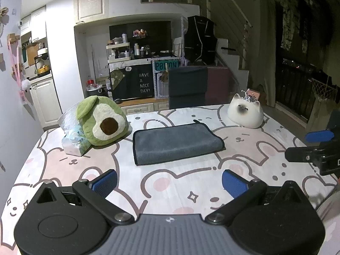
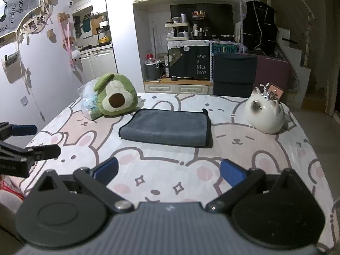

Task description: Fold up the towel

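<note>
A grey towel point(image 1: 176, 142) with a dark hem lies folded into a flat rectangle in the middle of the table, also in the right wrist view point(image 2: 167, 128). My left gripper point(image 1: 170, 181) is open and empty, held over the near part of the table, short of the towel. My right gripper point(image 2: 169, 171) is open and empty, also short of the towel. The right gripper shows at the right edge of the left wrist view point(image 1: 312, 146). The left gripper shows at the left edge of the right wrist view point(image 2: 38, 140).
The table point(image 1: 191, 180) has a bunny-print cloth. A green avocado plush point(image 1: 102, 121) and a plastic bag point(image 1: 74, 136) sit left of the towel. A white cat-shaped ceramic point(image 1: 246, 114) stands at the back right. Shelves and a dark chair stand beyond the far edge.
</note>
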`<state>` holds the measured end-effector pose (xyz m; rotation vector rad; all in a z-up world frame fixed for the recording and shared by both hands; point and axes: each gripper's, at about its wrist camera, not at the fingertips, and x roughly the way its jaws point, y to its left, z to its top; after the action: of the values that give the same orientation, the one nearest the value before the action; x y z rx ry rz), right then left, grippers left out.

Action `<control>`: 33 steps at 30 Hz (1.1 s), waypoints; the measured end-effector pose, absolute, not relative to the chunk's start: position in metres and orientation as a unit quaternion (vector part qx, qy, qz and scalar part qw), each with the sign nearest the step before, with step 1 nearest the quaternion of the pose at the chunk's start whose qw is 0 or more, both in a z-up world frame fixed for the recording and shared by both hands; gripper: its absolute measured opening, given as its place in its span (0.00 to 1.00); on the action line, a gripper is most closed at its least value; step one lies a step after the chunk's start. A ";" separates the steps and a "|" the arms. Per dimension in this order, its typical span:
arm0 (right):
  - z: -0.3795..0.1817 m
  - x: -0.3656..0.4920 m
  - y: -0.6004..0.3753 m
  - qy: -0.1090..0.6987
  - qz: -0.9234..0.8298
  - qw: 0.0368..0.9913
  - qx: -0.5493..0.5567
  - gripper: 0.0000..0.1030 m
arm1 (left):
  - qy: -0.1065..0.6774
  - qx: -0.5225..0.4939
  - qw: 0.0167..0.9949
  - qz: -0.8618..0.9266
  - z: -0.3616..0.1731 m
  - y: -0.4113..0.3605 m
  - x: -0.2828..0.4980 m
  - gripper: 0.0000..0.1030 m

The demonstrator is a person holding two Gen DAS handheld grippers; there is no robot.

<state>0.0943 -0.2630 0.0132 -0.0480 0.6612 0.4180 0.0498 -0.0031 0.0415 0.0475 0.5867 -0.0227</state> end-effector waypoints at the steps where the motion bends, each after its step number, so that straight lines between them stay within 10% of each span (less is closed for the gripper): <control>1: 0.013 0.092 -0.263 0.320 0.203 0.925 -0.026 1.00 | 0.289 0.024 0.957 -0.010 0.041 -0.003 0.048 1.00; 33: 0.007 0.050 -0.269 0.293 0.205 0.933 -0.032 1.00 | 0.287 0.039 0.957 -0.021 0.026 -0.011 0.010 1.00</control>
<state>0.0504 -0.2687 0.0066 -0.0653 0.5993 0.4201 0.0103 -0.0107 0.0261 0.0785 0.5819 -0.0432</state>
